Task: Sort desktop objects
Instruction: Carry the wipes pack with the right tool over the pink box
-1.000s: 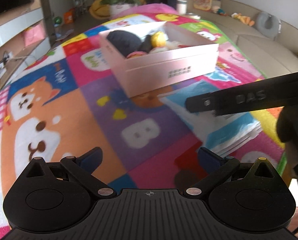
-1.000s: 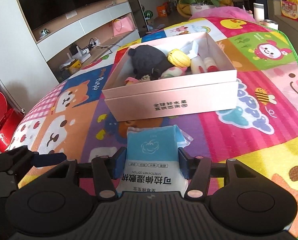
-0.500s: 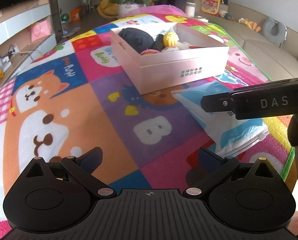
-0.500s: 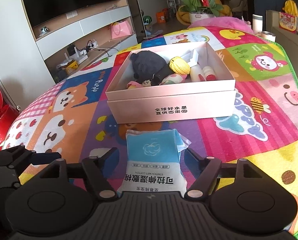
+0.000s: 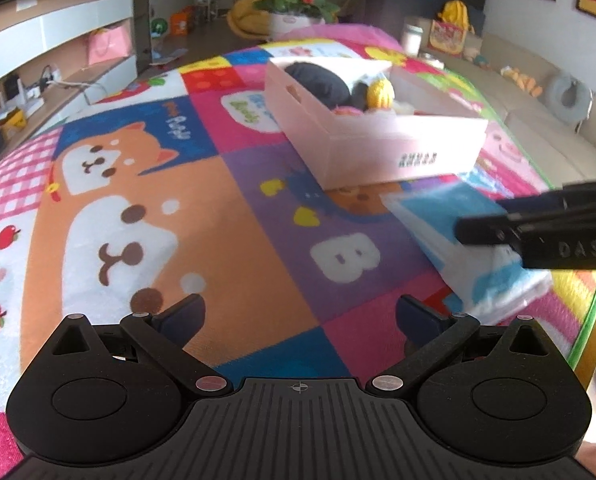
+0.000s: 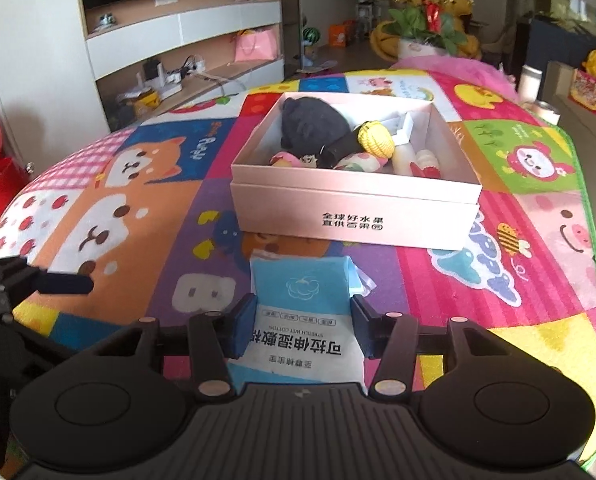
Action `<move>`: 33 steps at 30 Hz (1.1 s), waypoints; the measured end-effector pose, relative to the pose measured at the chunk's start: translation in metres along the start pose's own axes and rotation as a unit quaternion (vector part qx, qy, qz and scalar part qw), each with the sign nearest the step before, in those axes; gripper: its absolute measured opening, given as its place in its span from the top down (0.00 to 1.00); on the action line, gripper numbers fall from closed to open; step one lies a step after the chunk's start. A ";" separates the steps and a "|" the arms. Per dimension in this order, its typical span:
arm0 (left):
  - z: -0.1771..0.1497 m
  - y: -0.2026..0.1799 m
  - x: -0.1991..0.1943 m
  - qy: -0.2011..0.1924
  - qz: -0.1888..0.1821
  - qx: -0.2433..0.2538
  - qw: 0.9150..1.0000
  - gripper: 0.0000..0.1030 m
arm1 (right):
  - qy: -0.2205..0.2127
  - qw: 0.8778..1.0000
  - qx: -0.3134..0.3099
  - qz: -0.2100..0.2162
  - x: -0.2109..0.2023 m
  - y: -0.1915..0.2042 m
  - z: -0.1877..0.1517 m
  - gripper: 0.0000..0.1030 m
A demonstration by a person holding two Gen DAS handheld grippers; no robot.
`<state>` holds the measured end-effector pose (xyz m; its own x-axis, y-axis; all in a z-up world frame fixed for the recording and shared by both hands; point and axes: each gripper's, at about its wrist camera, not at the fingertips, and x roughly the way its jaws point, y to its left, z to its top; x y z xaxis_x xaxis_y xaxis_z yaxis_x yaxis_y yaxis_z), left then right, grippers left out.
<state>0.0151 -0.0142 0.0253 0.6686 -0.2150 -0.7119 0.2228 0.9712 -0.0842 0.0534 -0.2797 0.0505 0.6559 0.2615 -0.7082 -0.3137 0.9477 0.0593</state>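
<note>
A blue and white wet-wipe pack (image 6: 304,312) sits between the fingers of my right gripper (image 6: 304,330), whose pads press its two sides just above the colourful play mat (image 6: 138,216). The pack also shows in the left wrist view (image 5: 474,240), with a right gripper finger (image 5: 538,228) across it. A pink box (image 6: 354,208) stands just beyond the pack and holds a black plush (image 6: 310,128), a yellow ball (image 6: 376,138) and other small items. My left gripper (image 5: 300,316) is open and empty over the mat, left of the pack.
The mat's green edge (image 6: 590,216) runs down the right side, with a beige sofa (image 5: 558,136) beyond it. A TV shelf unit (image 6: 178,40) stands far left and a flower pot (image 6: 422,36) behind the mat. The left gripper (image 6: 26,284) shows at the right view's left edge.
The right gripper opened around the pack half a second ago and has closed on its sides again. The left gripper has shifted left and stays open.
</note>
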 end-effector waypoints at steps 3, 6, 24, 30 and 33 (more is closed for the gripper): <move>0.003 0.003 -0.004 -0.016 0.001 -0.012 1.000 0.00 | 0.002 1.000 -0.002 -0.003 -0.011 -0.010 0.003 0.53; 0.005 0.005 -0.003 -0.021 0.001 -0.020 1.000 0.00 | -0.010 1.000 0.018 0.005 -0.028 -0.025 0.017 0.53; 0.012 0.003 0.003 -0.019 0.010 -0.019 1.000 0.00 | -0.073 0.994 0.083 -0.003 0.071 -0.053 0.120 0.53; 0.011 0.004 0.007 -0.013 0.008 -0.018 1.000 0.00 | -0.067 0.995 0.062 -0.035 0.075 -0.060 0.099 0.53; 0.011 0.001 0.011 -0.009 0.005 -0.018 1.000 0.00 | -0.067 0.995 0.065 -0.030 0.070 -0.066 0.093 0.52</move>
<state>0.0311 -0.0165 0.0251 0.6829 -0.2066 -0.7006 0.1910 0.9763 -0.1018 0.1837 -0.3074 0.0624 0.7589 0.2174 -0.6139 -0.1854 0.9757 0.1164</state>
